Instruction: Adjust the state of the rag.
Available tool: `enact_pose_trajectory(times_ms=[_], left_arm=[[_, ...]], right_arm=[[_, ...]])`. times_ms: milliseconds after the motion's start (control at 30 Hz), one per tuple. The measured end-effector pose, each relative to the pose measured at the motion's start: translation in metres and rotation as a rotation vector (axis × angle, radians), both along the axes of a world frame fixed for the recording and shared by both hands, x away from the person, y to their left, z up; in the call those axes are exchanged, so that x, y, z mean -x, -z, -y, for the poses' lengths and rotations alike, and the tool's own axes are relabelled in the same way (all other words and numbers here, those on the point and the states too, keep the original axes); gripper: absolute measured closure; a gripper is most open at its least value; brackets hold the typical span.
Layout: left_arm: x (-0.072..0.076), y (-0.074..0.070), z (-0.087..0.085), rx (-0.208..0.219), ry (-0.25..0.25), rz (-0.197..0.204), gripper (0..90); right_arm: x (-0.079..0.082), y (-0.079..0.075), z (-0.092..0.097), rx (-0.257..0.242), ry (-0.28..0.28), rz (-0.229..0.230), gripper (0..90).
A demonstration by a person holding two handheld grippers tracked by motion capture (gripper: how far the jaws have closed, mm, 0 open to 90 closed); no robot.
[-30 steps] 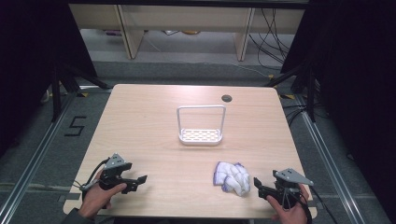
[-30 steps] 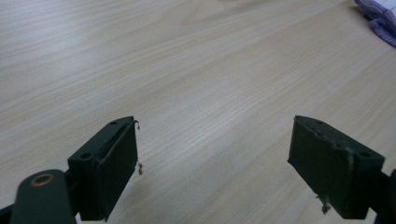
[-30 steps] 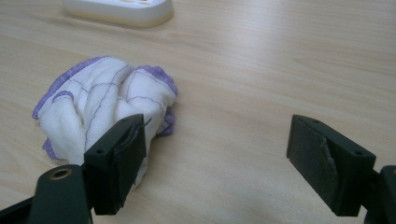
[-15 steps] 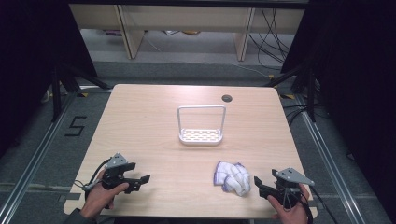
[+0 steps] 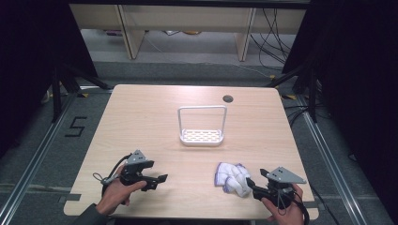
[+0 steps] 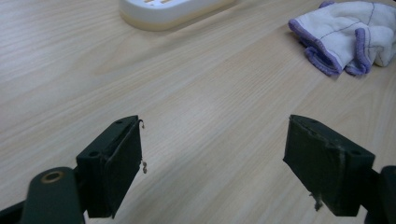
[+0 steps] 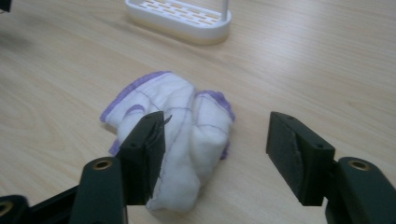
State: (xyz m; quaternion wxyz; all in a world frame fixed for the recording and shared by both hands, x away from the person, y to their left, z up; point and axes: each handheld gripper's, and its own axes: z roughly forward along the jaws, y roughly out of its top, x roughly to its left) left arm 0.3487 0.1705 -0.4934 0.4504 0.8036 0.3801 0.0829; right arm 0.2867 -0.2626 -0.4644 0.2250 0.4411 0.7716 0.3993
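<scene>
- The crumpled white cloth (image 5: 232, 177) lies at the table's (image 5: 141, 122) near right, just ahead of the right gripper (image 7: 212, 156).
- Its jaws, just closing, straddle the cloth's near end without pressing.
- The left gripper (image 6: 212, 163) gapes empty, well apart.

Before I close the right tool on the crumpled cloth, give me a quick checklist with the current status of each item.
1. Right tool jaws apart, just been closing, cloth partly between them, not gripped: ok.
2. Cloth centred between the jaws: not ok, it sits toward the left jaw in the right gripper view.
3. Left tool open and holding nothing: ok.
4. Left tool apart from the cloth: ok.
5. White rack standing apart from the cloth: ok.
6. Cloth lying free on the table: ok.
</scene>
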Motion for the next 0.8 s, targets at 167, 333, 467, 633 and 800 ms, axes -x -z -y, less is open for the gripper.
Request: enact_pose_trajectory(times_ms=[167,333,467,633,800], left_arm=[[-0.003,0.000,0.009,-0.006,0.015,-0.005,18.3],[-0.005,0.001,0.014,-0.041,0.036,0.002,18.3],[-0.004,0.002,0.015,-0.042,0.031,-0.002,18.3],[-0.005,0.002,0.014,-0.045,0.039,-0.005,18.2],[-0.006,0.002,0.013,-0.059,0.049,-0.008,18.2]], right_arm=[[-0.005,-0.003,-0.013,0.025,-0.051,-0.018,45.2],[-0.021,-0.006,-0.034,0.087,-0.124,-0.039,55.2],[-0.032,-0.004,-0.044,0.136,-0.119,-0.083,60.9],[-0.042,0.002,-0.048,0.167,-0.116,-0.116,64.9],[-0.049,0.006,-0.051,0.159,-0.115,-0.152,67.3]])
